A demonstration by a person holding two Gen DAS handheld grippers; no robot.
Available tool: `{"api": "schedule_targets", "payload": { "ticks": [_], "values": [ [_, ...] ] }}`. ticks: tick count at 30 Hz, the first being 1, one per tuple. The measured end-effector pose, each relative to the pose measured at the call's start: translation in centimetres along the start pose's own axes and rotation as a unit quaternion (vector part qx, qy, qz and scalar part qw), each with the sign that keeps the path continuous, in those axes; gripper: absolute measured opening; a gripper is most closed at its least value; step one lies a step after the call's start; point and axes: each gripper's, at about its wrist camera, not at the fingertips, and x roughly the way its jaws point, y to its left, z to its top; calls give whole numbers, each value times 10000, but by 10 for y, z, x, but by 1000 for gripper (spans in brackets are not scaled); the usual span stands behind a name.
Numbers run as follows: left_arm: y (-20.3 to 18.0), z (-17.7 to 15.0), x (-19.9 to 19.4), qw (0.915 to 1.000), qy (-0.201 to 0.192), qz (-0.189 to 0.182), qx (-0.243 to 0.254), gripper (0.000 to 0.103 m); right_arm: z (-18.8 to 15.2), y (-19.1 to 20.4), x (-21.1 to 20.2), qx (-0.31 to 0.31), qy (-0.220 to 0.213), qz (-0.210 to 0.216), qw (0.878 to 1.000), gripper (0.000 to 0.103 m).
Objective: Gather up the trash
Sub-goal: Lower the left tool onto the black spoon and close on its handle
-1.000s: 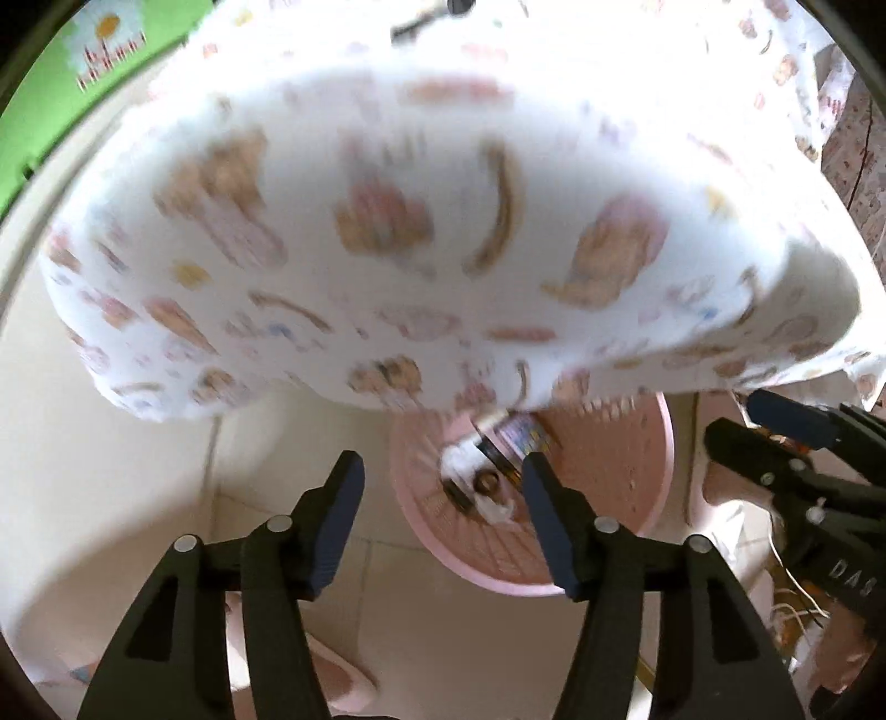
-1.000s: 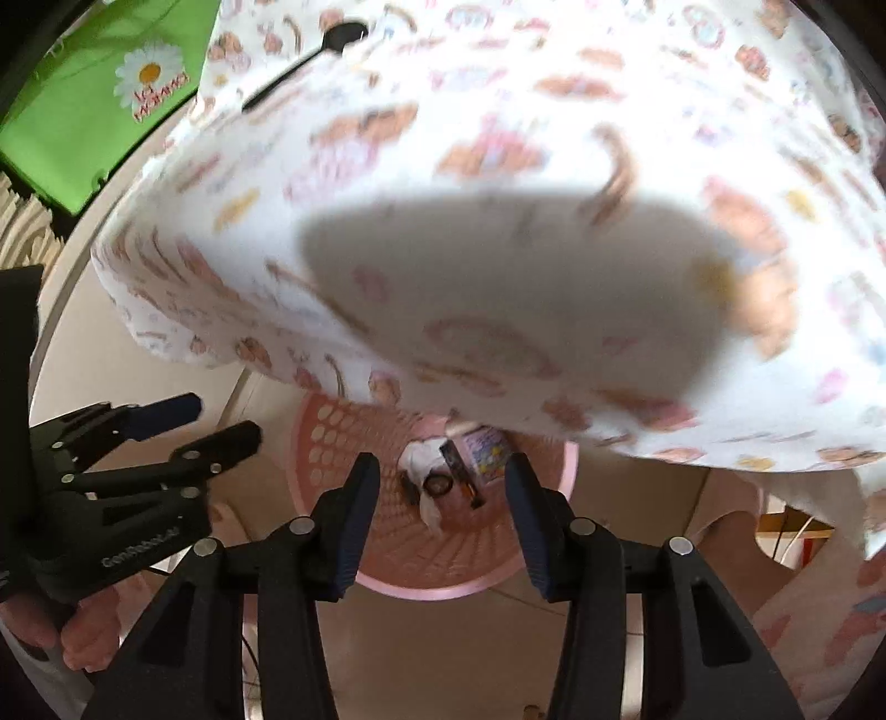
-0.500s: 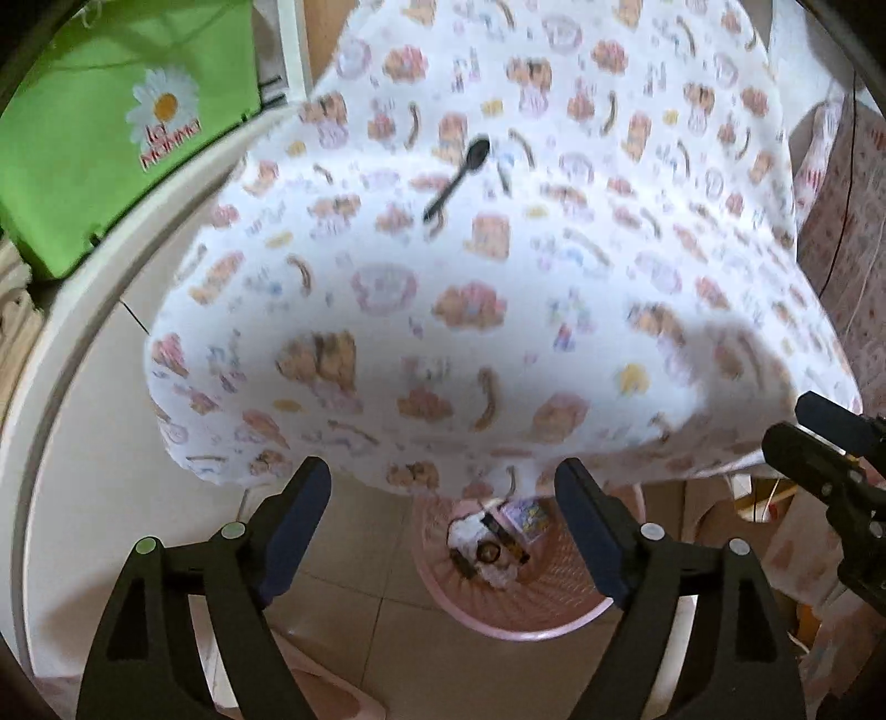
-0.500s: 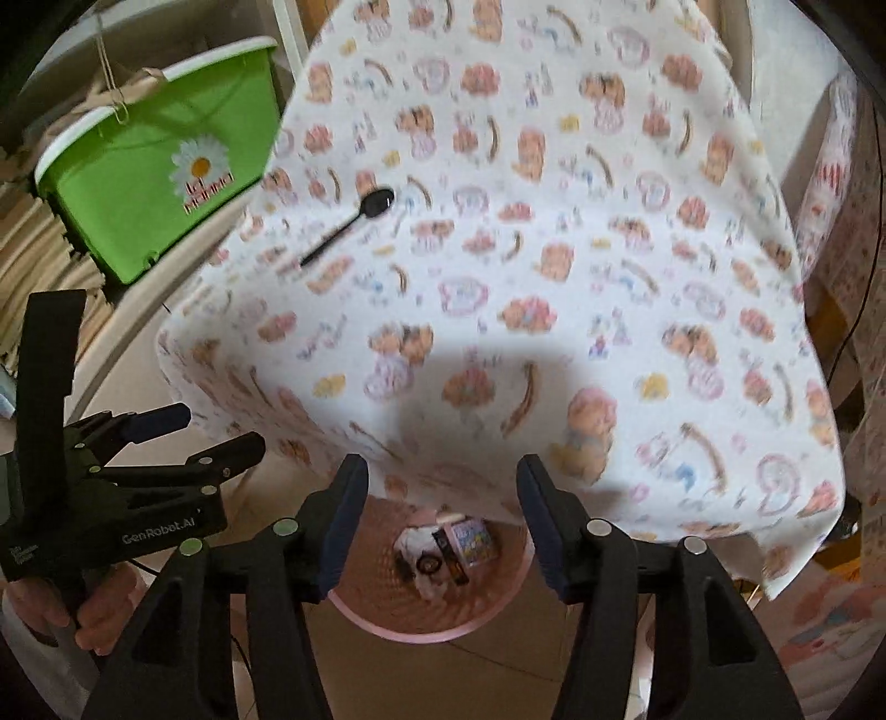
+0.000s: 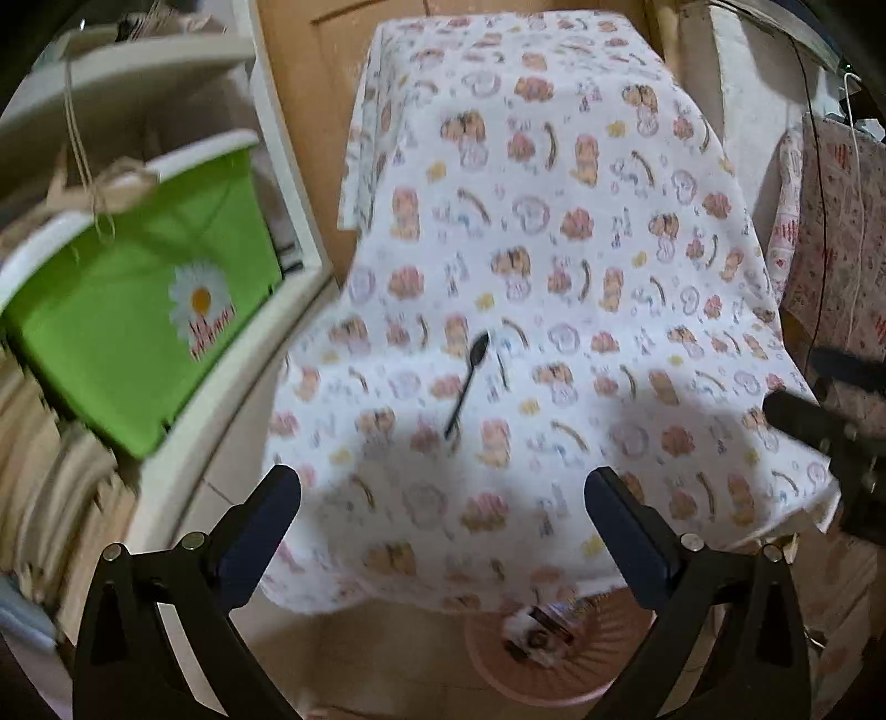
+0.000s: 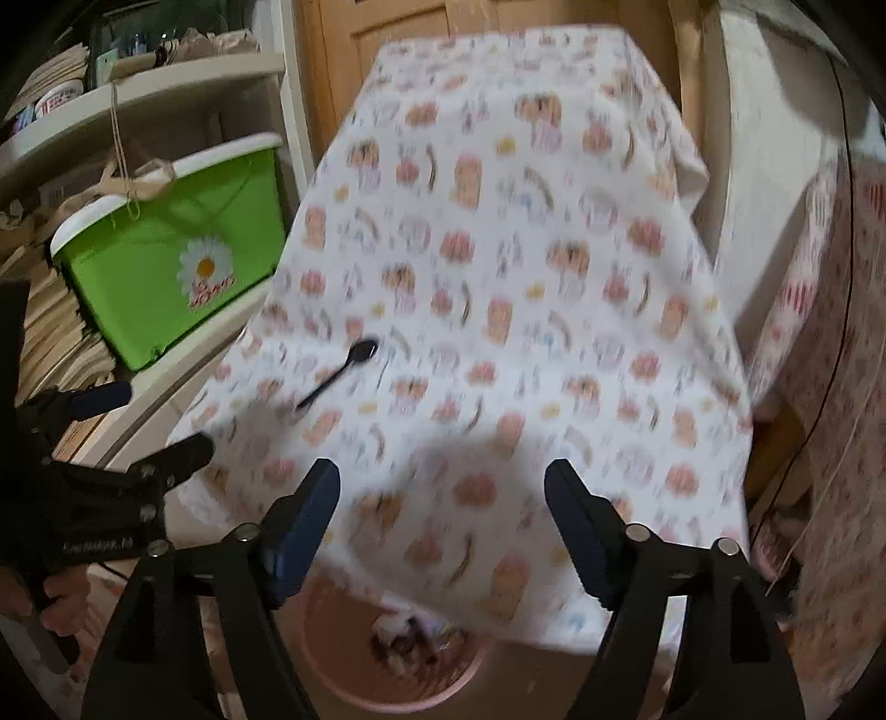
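A black plastic spoon (image 5: 468, 383) (image 6: 339, 372) lies on a table under a white cloth printed with cartoon animals (image 5: 554, 266) (image 6: 498, 277). On the floor below the table's near edge stands a pink basket (image 5: 498, 664) (image 6: 343, 681) with wrappers and other trash (image 5: 540, 637) (image 6: 404, 637) in it. My left gripper (image 5: 443, 501) hangs above the near edge, its jaws opening wide with nothing between them. My right gripper (image 6: 443, 495) hangs beside it, jaws also opening and empty. Each gripper shows at the edge of the other's view.
A white shelf unit (image 5: 260, 277) stands left of the table with a green daisy-marked bin (image 5: 144, 310) (image 6: 183, 243) and stacked papers. A wooden door (image 6: 387, 33) is behind the table. Patterned fabric and cables (image 5: 836, 232) hang at the right.
Both grippers have risen from over the basket to above the table edge and tilted up. Their jaws have spread wider. The spoon and tabletop have come into full view.
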Motion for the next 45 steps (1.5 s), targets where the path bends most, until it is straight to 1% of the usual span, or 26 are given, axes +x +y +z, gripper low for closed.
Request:
{"api": "schedule_targets", "payload": {
  "ticks": [2,4,5,8,11,13,14,16,17,19,20,21,23,24,25,26,28,29,31,32,33,36,38,41,43,45],
  "values": [
    [2,11,1,9998,-198,46,-39,102,15,-1,-1,-105,-124,-96,9998,87],
    [7,22,4,9990,-434,41,-138,102,28,-5,0,-60,-226,-173,9996,88],
    [10,28,8,9985,-499,-55,-227,102,36,-8,2,-16,-258,-222,9994,88],
    [21,45,22,9971,-494,-377,-442,102,49,-17,12,110,-281,-286,9991,90],
    [30,52,36,9968,-584,-315,-449,102,57,-25,33,159,-272,-439,9985,90],
    [39,48,49,9959,-605,-309,-605,102,54,-27,49,84,-207,-568,9981,90],
    [44,44,57,9954,-556,-327,-713,102,51,-28,57,33,-160,-602,9981,90],
    [51,39,77,9959,-220,-330,-814,102,40,-31,71,-9,-58,-668,9977,90],
    [53,39,88,9957,2,-333,-869,102,35,-32,79,-21,32,-716,9974,90],
    [58,39,103,9934,282,-385,-1039,102,30,-29,95,-129,290,-672,9972,90],
    [60,40,109,9928,393,-429,-1048,102,30,-27,102,-221,382,-659,9968,90],
    [61,41,116,9929,456,-429,-1013,102,29,-25,108,-294,397,-751,9960,90],
    [61,39,127,9941,531,-212,-921,100,28,-21,115,-390,328,-1037,9933,90],
    [61,39,133,9942,562,-183,-900,99,27,-19,119,-439,322,-1169,9917,90],
    [61,39,138,9937,611,-242,-905,99,28,-18,122,-451,350,-1237,9907,90],
    [60,39,142,9927,667,-359,-934,98,30,-18,124,-428,389,-1248,9905,90],
    [58,39,150,9898,759,-656,-1008,97,35,-18,128,-256,469,-1132,9921,90],
    [55,39,154,9890,799,-732,-1006,97,36,-19,128,-172,456,-1085,9929,90],
    [49,38,159,9886,887,-753,-960,97,38,-20,131,-141,434,-1139,9924,90],
    [47,37,162,9880,959,-759,-941,93,38,-21,132,-140,434,-1197,9918,90],
    [45,36,166,9869,1044,-787,-948,87,39,-23,135,-120,461,-1225,9913,90],
    [43,32,172,9836,1169,-894,-1042,83,39,-30,139,75,596,-1079,9923,90],
    [40,30,174,9843,1147,-897,-1002,79,38,-33,139,139,622,-981,9931,90],
    [33,28,177,9872,1151,-807,-756,73,35,-30,137,-26,618,-1013,9929,90],
    [30,27,179,9862,1150,-907,-774,72,34,-27,135,-103,580,-1124,9919,90],
    [29,28,180,9848,1193,-1002,-765,72,34,-28,133,-44,550,-1161,9917,90]
  ]
}}
